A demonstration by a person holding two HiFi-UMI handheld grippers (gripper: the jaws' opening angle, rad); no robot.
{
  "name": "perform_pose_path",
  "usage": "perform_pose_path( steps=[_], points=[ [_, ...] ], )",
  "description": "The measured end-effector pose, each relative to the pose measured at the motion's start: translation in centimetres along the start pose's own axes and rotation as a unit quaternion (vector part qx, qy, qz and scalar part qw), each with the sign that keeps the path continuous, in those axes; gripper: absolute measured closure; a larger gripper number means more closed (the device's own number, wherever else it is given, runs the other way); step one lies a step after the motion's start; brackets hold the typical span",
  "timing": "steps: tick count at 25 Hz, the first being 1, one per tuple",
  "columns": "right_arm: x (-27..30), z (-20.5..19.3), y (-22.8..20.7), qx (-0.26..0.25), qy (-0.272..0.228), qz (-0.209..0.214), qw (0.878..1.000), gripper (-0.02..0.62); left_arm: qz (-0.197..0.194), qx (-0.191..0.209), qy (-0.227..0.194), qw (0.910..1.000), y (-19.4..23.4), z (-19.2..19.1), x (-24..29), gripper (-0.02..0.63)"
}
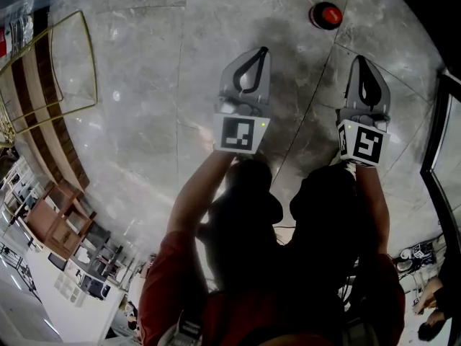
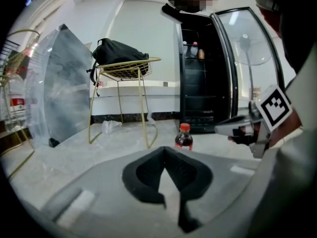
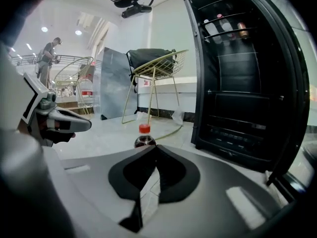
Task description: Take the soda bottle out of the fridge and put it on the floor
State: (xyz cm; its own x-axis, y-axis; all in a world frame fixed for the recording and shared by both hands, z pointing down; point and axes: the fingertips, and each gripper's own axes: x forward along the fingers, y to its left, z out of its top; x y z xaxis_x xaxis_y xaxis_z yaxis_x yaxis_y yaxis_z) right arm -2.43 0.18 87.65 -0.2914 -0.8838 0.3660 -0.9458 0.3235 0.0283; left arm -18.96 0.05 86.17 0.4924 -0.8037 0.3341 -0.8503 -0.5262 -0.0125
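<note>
Soda bottle (image 1: 326,14) stands upright on the floor (image 1: 144,121) before the open fridge (image 3: 237,83), ahead of both closed, empty tongs, nearer the right gripper (image 1: 360,62) than the left gripper (image 1: 261,52).

**Bright gripper views, a dim and shadowed head view**

The head view is underexposed: the marble floor (image 1: 144,121) is lit a dull grey, a broad shadow (image 1: 292,63) is thrown across it between the two hands, and the person (image 1: 288,265) is lost in near black. Strong fisheye bending and black, vignetted corners are seen in all three views. In the gripper views the white walls (image 2: 143,38) are washed out almost to overexposure, the ceiling spots (image 3: 44,29) are rendered as small glaring points, and the inside of the fridge (image 3: 237,83) is left very dark. Pale reflections are carried on the glass door (image 2: 252,58). The nearest foreground is rendered soft.
</note>
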Motion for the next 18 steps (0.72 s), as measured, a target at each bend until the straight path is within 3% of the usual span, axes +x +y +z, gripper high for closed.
perform_pose_path(
  steps=[6, 7, 11, 18],
  points=[
    [-4.7, 7.9, -1.4, 0.007, 0.018, -0.012, 1.000, 0.595, -0.004, 0.061, 0.001, 0.9981, 0.5, 8.8, -3.4, 0.606],
    [-5.6, 9.3, -1.5, 0.008, 0.021, -0.012, 1.000, 0.595, 0.003, 0.061, 0.002, 0.9981, 0.9, 10.4, -4.0, 0.606],
    [-9.0, 16.4, -2.0, 0.004, 0.028, -0.012, 1.000, 0.595, 0.036, -0.002, 0.006, 0.9993, 1.6, 17.6, -6.9, 0.606],
    [-15.9, 32.7, -2.8, 0.022, 0.020, -0.015, 0.999, 0.595, 0.033, 0.018, -0.001, 0.9993, 0.6, 34.6, -12.6, 0.606]
  ],
)
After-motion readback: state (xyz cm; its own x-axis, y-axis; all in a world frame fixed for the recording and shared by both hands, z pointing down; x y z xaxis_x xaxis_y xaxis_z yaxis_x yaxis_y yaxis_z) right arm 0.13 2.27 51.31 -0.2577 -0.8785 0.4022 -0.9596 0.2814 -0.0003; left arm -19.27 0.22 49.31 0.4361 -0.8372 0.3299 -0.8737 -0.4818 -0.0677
